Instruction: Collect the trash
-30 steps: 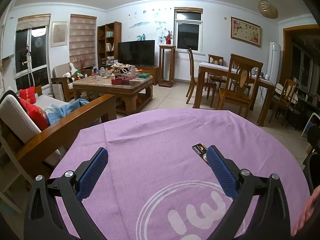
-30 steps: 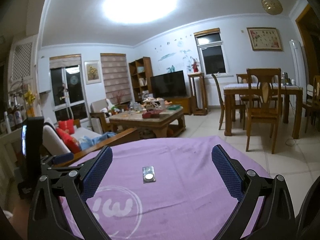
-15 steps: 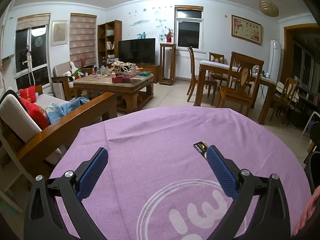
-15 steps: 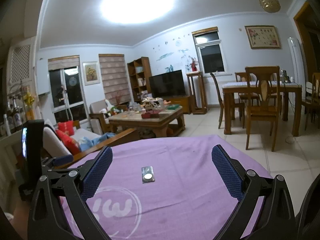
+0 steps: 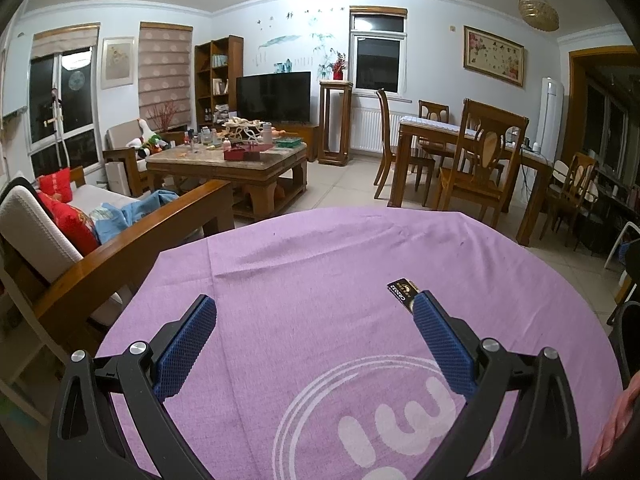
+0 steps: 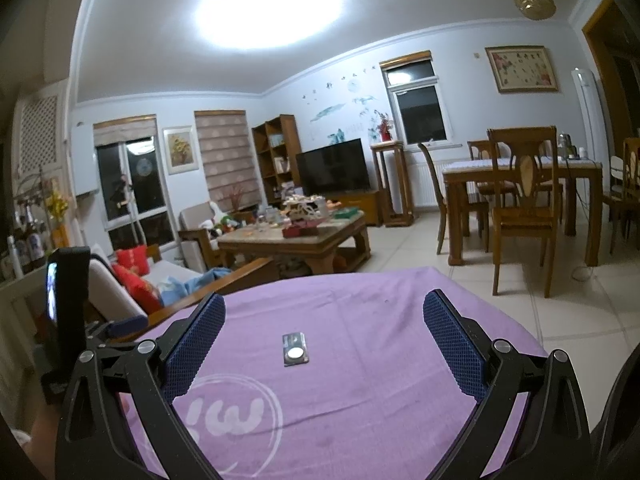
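A small coin-battery blister pack [image 6: 295,349] lies flat on the purple tablecloth [image 6: 360,400], a little ahead of my right gripper [image 6: 324,312], whose blue-padded fingers stand wide open around nothing. In the left wrist view the same pack [image 5: 402,291] shows its dark printed end just beyond the tip of the right-hand finger [image 5: 444,344]. My left gripper [image 5: 312,308] hovers open over the cloth [image 5: 304,280], with nothing between its fingers.
A white logo [image 5: 400,412] is printed on the cloth. Left of the round table stands a wooden sofa [image 5: 120,248] with red cushions. Beyond are a cluttered coffee table [image 5: 228,160], a dining table with chairs [image 5: 476,156] and tiled floor. A hand [image 5: 616,424] shows at the right edge.
Both views have shifted only slightly; the room sits a little differently in frame. The pack lies where it was and both grippers stay open.
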A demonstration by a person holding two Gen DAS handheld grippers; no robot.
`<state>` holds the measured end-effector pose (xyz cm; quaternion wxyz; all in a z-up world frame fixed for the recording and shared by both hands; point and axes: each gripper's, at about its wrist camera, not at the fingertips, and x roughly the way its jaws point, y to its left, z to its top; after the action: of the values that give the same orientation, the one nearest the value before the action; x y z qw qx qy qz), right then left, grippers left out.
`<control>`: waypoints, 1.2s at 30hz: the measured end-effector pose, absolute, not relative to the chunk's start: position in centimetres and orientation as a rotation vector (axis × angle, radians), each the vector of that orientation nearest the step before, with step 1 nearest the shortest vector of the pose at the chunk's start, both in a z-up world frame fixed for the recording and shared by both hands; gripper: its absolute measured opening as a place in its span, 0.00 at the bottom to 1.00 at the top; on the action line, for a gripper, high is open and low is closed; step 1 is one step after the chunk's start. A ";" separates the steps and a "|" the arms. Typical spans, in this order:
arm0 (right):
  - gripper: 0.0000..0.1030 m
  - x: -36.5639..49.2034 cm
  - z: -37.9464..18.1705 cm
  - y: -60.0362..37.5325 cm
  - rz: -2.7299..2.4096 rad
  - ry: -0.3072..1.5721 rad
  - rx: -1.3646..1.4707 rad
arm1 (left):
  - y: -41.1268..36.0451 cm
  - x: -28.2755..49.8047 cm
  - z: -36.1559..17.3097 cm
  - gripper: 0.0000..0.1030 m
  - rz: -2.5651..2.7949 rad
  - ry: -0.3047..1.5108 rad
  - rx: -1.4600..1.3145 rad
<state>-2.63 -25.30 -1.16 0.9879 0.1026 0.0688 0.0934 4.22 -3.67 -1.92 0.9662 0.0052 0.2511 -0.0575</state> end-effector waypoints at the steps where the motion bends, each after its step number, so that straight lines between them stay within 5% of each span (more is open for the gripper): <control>1: 0.95 -2.6 -1.2 -25.3 0.188 0.138 0.206 | -3.6 4.1 -2.0 0.95 -0.116 0.508 0.011; 36: 0.95 -2.6 -0.9 -25.0 0.186 0.138 0.212 | -3.3 4.2 -2.0 0.95 -0.121 0.520 0.014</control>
<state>-2.63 -25.05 -0.93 0.9877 0.1055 0.0685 0.0925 4.25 -3.26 -2.00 0.9645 0.0067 0.2571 -0.0598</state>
